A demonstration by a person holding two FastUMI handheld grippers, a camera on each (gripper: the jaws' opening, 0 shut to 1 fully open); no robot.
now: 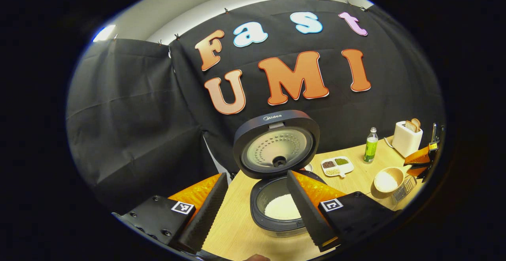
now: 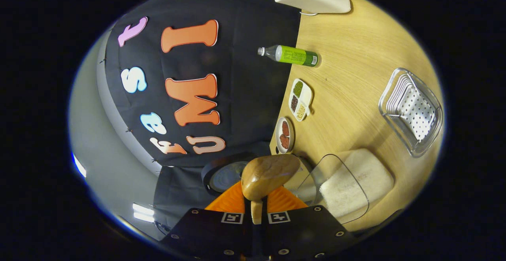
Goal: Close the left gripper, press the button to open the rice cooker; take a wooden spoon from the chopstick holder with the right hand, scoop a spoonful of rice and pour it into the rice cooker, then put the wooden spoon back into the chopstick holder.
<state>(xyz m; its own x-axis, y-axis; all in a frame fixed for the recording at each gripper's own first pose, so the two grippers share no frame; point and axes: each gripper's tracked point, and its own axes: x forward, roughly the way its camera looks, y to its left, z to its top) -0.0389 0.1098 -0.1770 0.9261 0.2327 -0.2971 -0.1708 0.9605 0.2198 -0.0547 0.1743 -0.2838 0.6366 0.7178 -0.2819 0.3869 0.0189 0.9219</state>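
In the left gripper view the rice cooker (image 1: 278, 197) stands open on the wooden table (image 1: 237, 229), its lid (image 1: 276, 144) upright and white rice (image 1: 282, 207) lying in the inner pot. The left gripper (image 1: 257, 209) hovers just in front of it with its jaws spread wide and nothing between them; the right-hand finger (image 1: 310, 209) crosses in front of the pot's rim. Farther right on the table sit a divided dish of beans (image 1: 337, 166), a green bottle (image 1: 371, 145), a white toaster (image 1: 407, 137) and a tan bowl of rice (image 1: 387, 180). At the view's far right edge an orange and black gripper (image 1: 425, 160) shows above that bowl.

In the right gripper view (rolled sideways, so the table (image 2: 355, 75) runs up the right side) the right gripper (image 2: 257, 209) is clamped on the handle of the wooden spoon (image 2: 269, 176). The spoon's bowl sticks out just ahead of the fingertips. Behind it lies the cooker's lid (image 2: 225, 176). A clear container of rice (image 2: 352, 184) sits just right of the spoon, and a clear perforated basket (image 2: 413, 110) lies farther off.
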